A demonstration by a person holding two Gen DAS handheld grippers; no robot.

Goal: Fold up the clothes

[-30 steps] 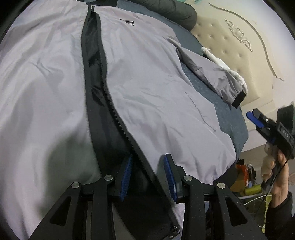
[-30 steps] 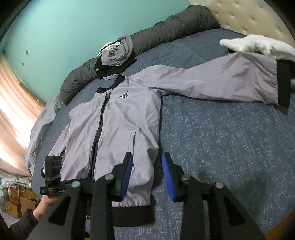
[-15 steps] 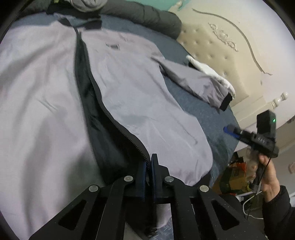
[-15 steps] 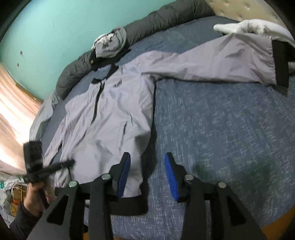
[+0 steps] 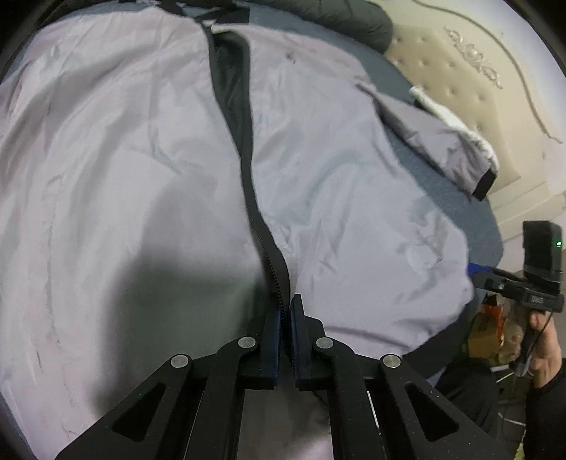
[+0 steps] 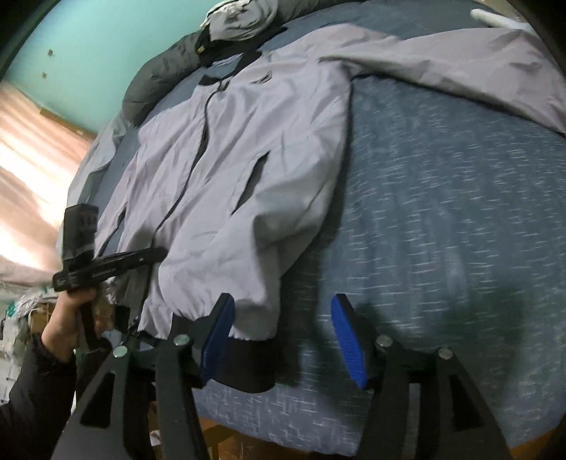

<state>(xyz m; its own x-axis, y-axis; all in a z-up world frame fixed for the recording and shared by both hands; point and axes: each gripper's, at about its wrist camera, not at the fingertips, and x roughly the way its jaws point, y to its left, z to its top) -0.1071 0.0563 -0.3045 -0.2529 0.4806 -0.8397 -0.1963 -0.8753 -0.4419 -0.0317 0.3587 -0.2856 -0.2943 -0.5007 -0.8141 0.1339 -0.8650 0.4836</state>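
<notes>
Starting at the left gripper (image 5: 286, 320): its blue-padded fingers (image 5: 274, 320) are pinched together on the black zipper strip (image 5: 247, 166) right at the bottom of the light grey zip-up windbreaker jacket (image 6: 247, 148), near the black elastic hem band (image 6: 247, 364). The right gripper (image 6: 283, 339) has its fingers spread wide with nothing between them, hovering over the hem corner on that side.

That jacket is lying front-up on the blue speckled bed cover (image 6: 442, 219), zipped most of the way, with the long right sleeve (image 6: 460, 60) stretched out sideways toward the cream tufted headboard (image 5: 442, 70). So it's spread flat, not folded.

Handling-wise I'd guess it's thin, light, slick shell fabric, going by the sheen and fine creases. It'll slide on itself and won't hold a crease well, so folds probably need pressing down. The zipper strip and the ribbed hem or black cuff (image 5: 484, 184) look like the best spots to grab, since they're thicker and less slippery than the shell.

Around it: a dark grey padded bolster or rolled duvet (image 6: 159, 74) runs along the far edge with a small pale grey bundle of clothing (image 6: 244, 17) on top, just past the collar. A white cloth (image 5: 449, 116) sits by the sleeve cuff and could get caught when the sleeve swings in.
</notes>
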